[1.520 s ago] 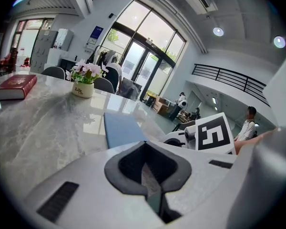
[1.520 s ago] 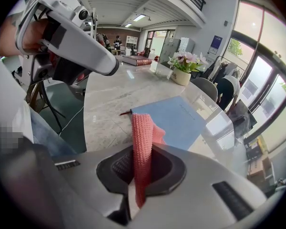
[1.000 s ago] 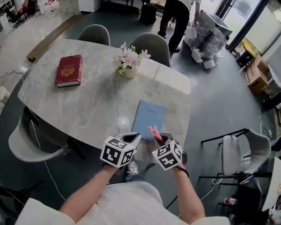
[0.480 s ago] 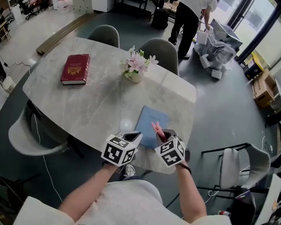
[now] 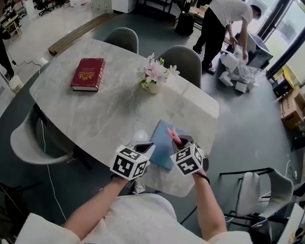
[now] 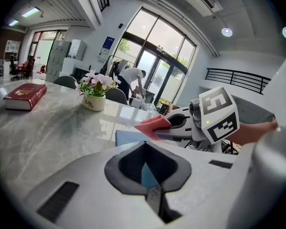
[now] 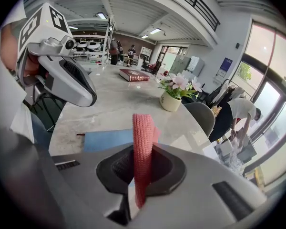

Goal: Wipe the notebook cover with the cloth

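Two grippers hover at the table's (image 5: 107, 111) near edge. Far left, a red book (image 5: 88, 74) lies by the left end, and a flowerpot (image 5: 153, 85) stands near the far edge. The left gripper (image 5: 143, 147) has its jaws closed on nothing, just left of the blue notebook (image 5: 163, 139). The notebook lies flat by the near edge, toward the right end. The right gripper (image 5: 181, 142) clenches the pink cloth (image 7: 142, 151) over the notebook's near right part, the cloth poking out beyond the jaws.
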A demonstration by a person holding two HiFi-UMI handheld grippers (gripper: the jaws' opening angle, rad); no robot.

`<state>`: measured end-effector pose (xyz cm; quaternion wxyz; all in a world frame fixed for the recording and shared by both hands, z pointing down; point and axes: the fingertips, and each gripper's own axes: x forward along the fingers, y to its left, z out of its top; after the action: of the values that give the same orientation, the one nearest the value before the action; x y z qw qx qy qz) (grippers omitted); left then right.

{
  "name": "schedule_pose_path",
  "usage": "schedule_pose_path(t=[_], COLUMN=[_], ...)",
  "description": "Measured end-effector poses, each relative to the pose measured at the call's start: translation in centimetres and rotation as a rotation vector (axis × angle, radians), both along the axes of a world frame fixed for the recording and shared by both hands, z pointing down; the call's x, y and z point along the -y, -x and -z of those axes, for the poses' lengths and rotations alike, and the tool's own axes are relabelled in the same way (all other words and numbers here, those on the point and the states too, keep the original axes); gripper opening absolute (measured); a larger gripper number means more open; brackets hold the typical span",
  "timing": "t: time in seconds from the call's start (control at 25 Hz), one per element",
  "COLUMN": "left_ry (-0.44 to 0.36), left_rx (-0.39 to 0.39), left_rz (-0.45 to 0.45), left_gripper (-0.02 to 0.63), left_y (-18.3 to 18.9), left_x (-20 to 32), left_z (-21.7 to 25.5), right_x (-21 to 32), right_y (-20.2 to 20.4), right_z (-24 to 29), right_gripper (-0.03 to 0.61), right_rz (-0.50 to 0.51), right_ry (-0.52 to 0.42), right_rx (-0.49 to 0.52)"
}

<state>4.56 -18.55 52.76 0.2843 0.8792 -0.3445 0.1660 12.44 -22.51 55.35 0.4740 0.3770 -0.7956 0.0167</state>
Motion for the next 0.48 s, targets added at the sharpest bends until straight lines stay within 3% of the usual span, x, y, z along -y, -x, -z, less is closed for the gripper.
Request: schedule_pose_path(t=[0.48], left_ry=[0.033], left_rx=[0.015], left_rz=[0.102], left_gripper=[0.006], left_y=[1.2], left_x=[2.4], left_z=[-1.3], right_x=[5.3], right_y=[1.5], right_z=[-2.3], right_gripper=[0.015], right_rz=[0.081], right_ry=[0.029], right_rx=[-0.026])
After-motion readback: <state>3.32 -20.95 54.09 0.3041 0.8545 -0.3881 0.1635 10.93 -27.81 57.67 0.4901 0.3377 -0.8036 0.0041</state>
